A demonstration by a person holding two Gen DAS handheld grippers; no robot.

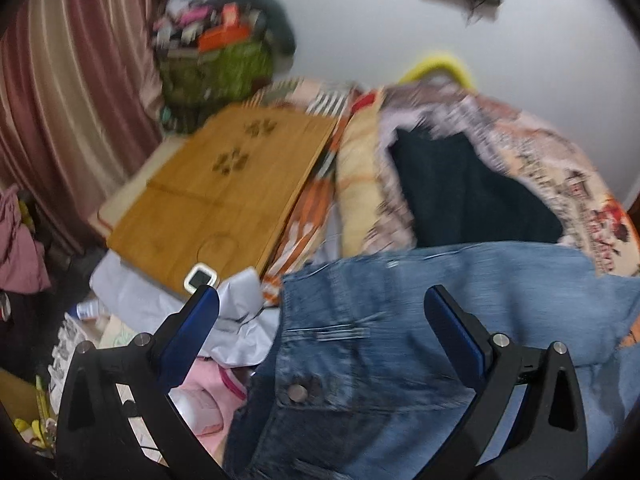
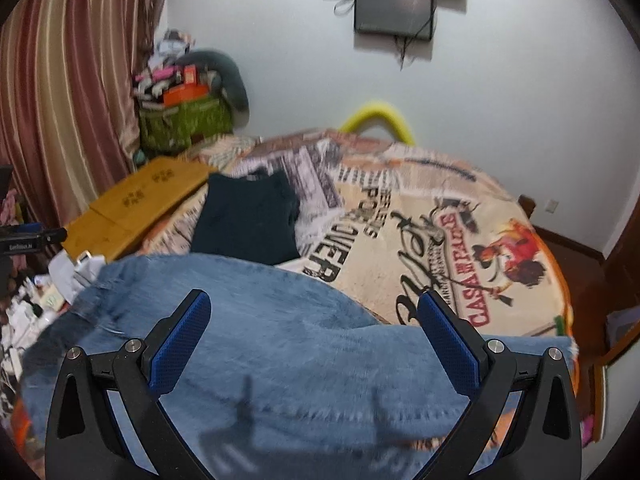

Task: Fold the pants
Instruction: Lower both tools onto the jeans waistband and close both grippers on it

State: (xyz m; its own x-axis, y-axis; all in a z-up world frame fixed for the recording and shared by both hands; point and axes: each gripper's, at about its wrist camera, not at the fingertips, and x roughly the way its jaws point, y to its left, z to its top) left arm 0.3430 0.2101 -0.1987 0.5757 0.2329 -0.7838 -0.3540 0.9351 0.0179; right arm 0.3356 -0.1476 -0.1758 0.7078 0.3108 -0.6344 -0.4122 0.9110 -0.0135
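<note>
Spread across the near edge of the printed fleece blanket on the bed: faded blue denim pants, waistband and metal rivet button toward 7 o'clock in the left wrist view. Left gripper hovering above the waist, blue-padded jaws spread wide, gripping nothing. Right gripper likewise wide apart over the leg cloth, empty.

Probably the moment to choose grasp points: best to pinch the thick hem or waistband seam, both layers together, then lift evenly to keep the crease straight. Heavy, stiff twill, likely to hold a fold. At 12 o'clock, a dark navy folded garment; at 10 o'clock, a smooth bamboo lap tray.
</note>
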